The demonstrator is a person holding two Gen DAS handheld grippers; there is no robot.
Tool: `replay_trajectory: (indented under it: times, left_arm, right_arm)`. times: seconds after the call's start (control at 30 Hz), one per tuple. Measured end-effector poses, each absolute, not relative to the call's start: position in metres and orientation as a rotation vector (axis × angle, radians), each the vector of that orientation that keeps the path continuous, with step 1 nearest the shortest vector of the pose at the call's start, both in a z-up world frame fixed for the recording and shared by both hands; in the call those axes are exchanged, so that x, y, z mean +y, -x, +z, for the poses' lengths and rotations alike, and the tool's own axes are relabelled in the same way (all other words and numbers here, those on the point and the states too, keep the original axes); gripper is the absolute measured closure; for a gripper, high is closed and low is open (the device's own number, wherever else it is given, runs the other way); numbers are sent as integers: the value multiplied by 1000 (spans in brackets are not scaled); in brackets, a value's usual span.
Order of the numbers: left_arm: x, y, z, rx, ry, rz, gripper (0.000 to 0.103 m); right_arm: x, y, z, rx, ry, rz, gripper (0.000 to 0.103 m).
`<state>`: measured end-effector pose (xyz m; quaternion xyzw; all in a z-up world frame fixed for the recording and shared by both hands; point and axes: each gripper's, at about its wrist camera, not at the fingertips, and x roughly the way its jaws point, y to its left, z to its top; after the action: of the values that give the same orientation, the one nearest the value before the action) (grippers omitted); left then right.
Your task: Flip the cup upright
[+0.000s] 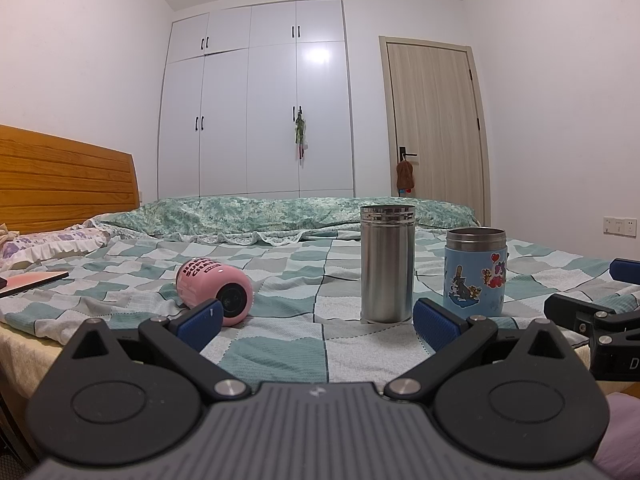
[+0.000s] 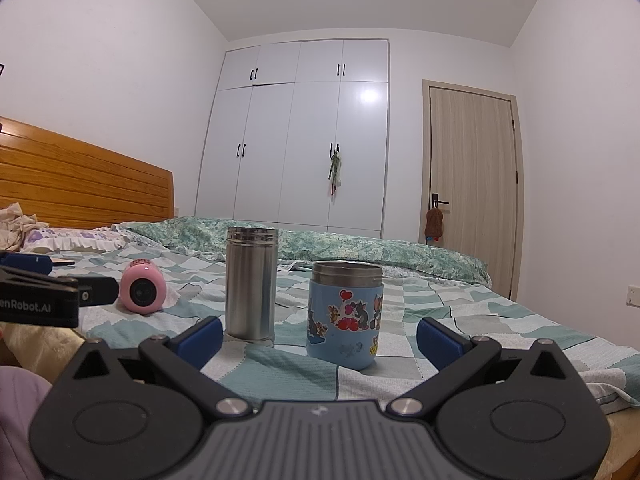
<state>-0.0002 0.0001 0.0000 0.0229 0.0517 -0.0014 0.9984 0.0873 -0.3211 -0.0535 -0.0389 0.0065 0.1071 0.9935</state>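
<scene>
A pink cup (image 1: 214, 289) lies on its side on the checked bedspread, its round end toward me; it also shows in the right wrist view (image 2: 143, 293). A tall steel cup (image 1: 387, 264) and a short blue cartoon cup (image 1: 475, 274) stand upright, also seen in the right wrist view as the steel cup (image 2: 251, 284) and the blue cup (image 2: 345, 316). My left gripper (image 1: 318, 326) is open and empty, its left finger just in front of the pink cup. My right gripper (image 2: 320, 338) is open and empty, with the blue cup just beyond its fingers.
The bed (image 1: 280, 344) has a wooden headboard (image 1: 60, 180) at the left, pillows (image 1: 52, 242) and a folded quilt (image 1: 280, 216) at the far side. A flat pink item (image 1: 32, 282) lies at the left. A white wardrobe (image 1: 256, 100) and a door (image 1: 436, 132) stand behind.
</scene>
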Motion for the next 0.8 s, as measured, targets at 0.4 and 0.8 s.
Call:
replay_trajectory:
  times: [0.4,0.8]
  left_arm:
    - [9,3,21,108,-39,-4,0]
    - [76,-4,79,78,-63,51,0]
  right_arm:
    - [-314,-87,-43,8,105,255,0]
    - [-259,-98,1,-12,164,503,0]
